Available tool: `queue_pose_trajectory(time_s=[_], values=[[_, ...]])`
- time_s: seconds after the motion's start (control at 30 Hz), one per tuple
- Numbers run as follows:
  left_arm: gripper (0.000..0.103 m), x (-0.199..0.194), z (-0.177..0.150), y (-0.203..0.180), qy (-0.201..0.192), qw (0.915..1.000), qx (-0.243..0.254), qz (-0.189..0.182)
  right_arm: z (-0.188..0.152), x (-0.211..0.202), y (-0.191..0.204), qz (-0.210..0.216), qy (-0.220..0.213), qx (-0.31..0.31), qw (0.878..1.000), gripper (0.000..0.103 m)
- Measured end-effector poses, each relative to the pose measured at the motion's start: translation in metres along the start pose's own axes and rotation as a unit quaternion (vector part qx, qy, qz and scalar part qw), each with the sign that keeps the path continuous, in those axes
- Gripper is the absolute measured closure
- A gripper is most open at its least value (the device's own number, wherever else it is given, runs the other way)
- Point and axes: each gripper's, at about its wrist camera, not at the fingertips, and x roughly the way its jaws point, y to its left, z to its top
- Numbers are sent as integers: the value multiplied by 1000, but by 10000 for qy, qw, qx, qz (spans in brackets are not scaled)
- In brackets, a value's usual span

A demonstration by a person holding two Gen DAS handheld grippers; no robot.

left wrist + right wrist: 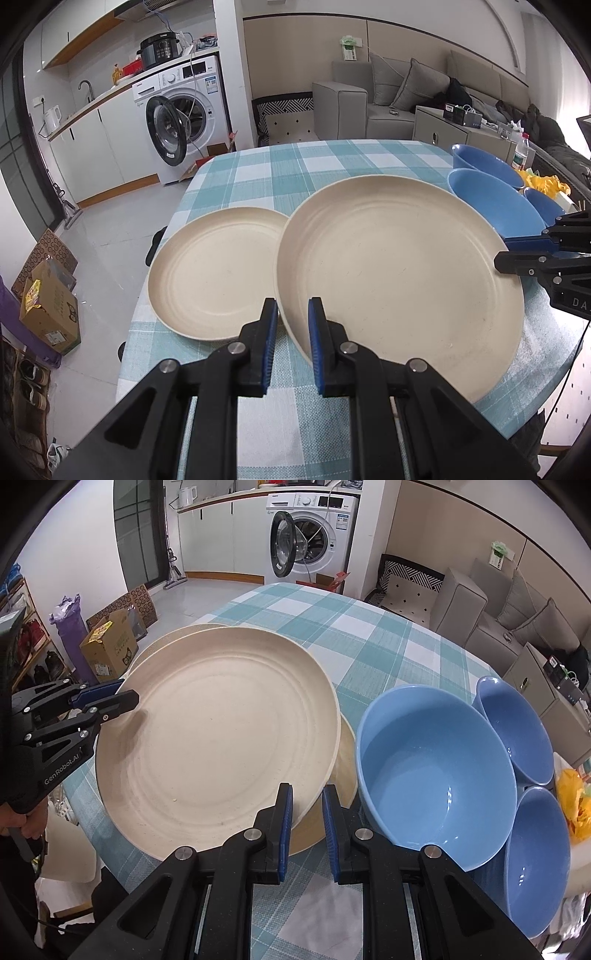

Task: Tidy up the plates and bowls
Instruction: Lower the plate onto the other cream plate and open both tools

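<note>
Background, far left: a cardboard box (51,314) is sitting on the floor, a washing machine (181,122) is standing with its door hanging open, and a grey sofa (388,96) is running along the right wall.

Surface: I am working over a desk (332,158) that is wearing a teal-and-white checked cloth.

Items, left to right:

1. Small plate (218,273), cream, is lying flat on the cloth near the desk's left edge.
2. Left gripper (293,314) is pinching the near-left rim of the large plate (399,280) between its blue pads, jaws drawn narrow on it.
3. The large plate, cream, is being held tilted between both grippers. In the left wrist view its left edge is overlapping the small plate's rim.
4. Right gripper (307,797) is clamping the opposite rim of the same plate, jaws likewise narrow.
5. Lower plate (347,760), cream, is lying under the large plate, with only its right-hand rim peeking out. I cannot tell how far apart the two are.
6. Big bowl (436,775), blue, is standing upright just beside that rim.
7. Far small bowl (517,731) and near small bowl (535,849), both blue, are crowding against the big bowl's right side.
8. Something yellow (572,805) is showing at the far right edge, too blurred for me to identify.
</note>
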Motion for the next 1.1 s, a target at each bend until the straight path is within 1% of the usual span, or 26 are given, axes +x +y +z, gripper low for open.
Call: queue_pose_trajectory(time_s=[0.33,0.67,0.77,0.8,0.83,0.87,0.9,0.97,1.0,1.07,1.1], values=[[89,16,-6,-2,181,9998,19,10,-13,14,9,-336,-17,-9,9994,87],[89,26,-2,-7,251,9996,108,86,-21,29,20,-659,63,-103,9978,86],[89,30,1,-9,257,9995,160,123,-22,32,20,-708,79,-101,9974,86],[89,32,2,-10,255,9995,169,47,-22,33,20,-724,90,-94,9973,86],[89,32,3,-11,255,9995,165,-127,-22,33,20,-696,82,-103,9975,86],[87,32,4,-14,247,9992,163,-266,-22,33,22,-523,62,-119,9985,86],[87,33,5,-18,232,9990,237,-300,-22,33,26,-492,66,-144,9987,86],[87,34,4,-30,194,9982,538,-184,-21,32,36,-666,-14,-358,9971,86],[87,35,4,-34,187,9977,623,-206,-20,33,39,-657,-29,-400,9970,86],[87,38,1,-35,264,9973,635,-258,-21,34,40,-544,-13,-392,9977,86],[87,40,-1,-35,291,9973,631,-226,-22,35,40,-553,-3,-394,9977,86]])
